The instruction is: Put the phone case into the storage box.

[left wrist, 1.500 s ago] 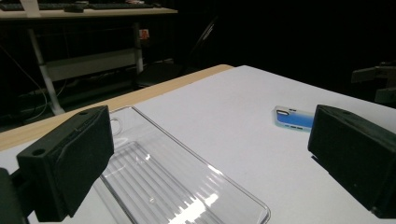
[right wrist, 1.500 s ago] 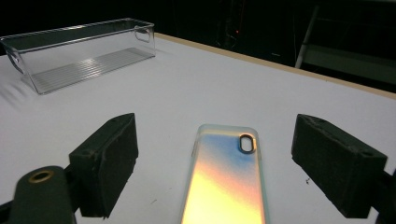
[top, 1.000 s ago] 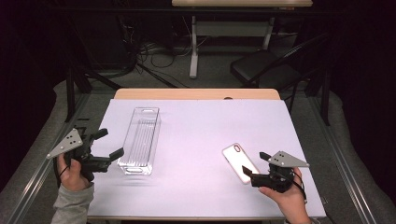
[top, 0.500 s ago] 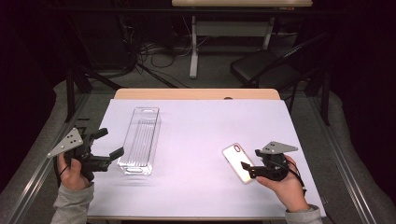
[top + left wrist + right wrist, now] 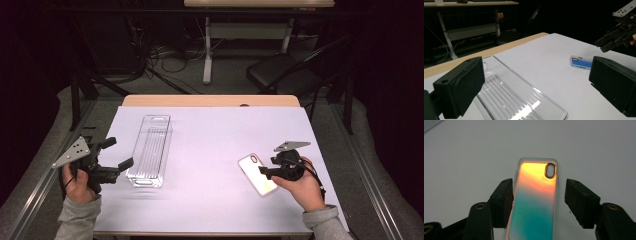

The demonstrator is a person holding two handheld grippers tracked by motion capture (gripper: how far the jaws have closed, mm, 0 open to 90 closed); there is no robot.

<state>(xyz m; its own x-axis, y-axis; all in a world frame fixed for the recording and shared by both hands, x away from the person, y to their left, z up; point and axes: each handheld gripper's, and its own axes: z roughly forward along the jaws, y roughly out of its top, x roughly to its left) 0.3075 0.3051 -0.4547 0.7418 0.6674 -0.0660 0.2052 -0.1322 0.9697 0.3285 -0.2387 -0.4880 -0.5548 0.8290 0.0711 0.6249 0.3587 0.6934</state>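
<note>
A phone case (image 5: 255, 176), iridescent orange to teal with a camera cut-out, lies flat on the white table at the right. My right gripper (image 5: 264, 171) reaches over its near end from the right. In the right gripper view the case (image 5: 535, 195) lies between the jaws, which have just been closing. The left pad (image 5: 505, 195) sits at the case's edge, while a gap remains at the right pad (image 5: 576, 200). My left gripper (image 5: 120, 152) is open at the left, beside the near end of a clear plastic tray (image 5: 150, 150), with nothing between its jaws.
The white sheet (image 5: 215, 135) covers the table, with a wooden strip (image 5: 210, 101) at its far edge. A black chair (image 5: 280, 72) and desk legs stand beyond the table. From the left gripper view, the tray (image 5: 511, 97) is close and the case (image 5: 580, 62) farther off.
My right hand has moved away from the table's near edge and slightly left, bringing its jaws around the phone case, and they have narrowed. The left hand and the tray have not moved.
</note>
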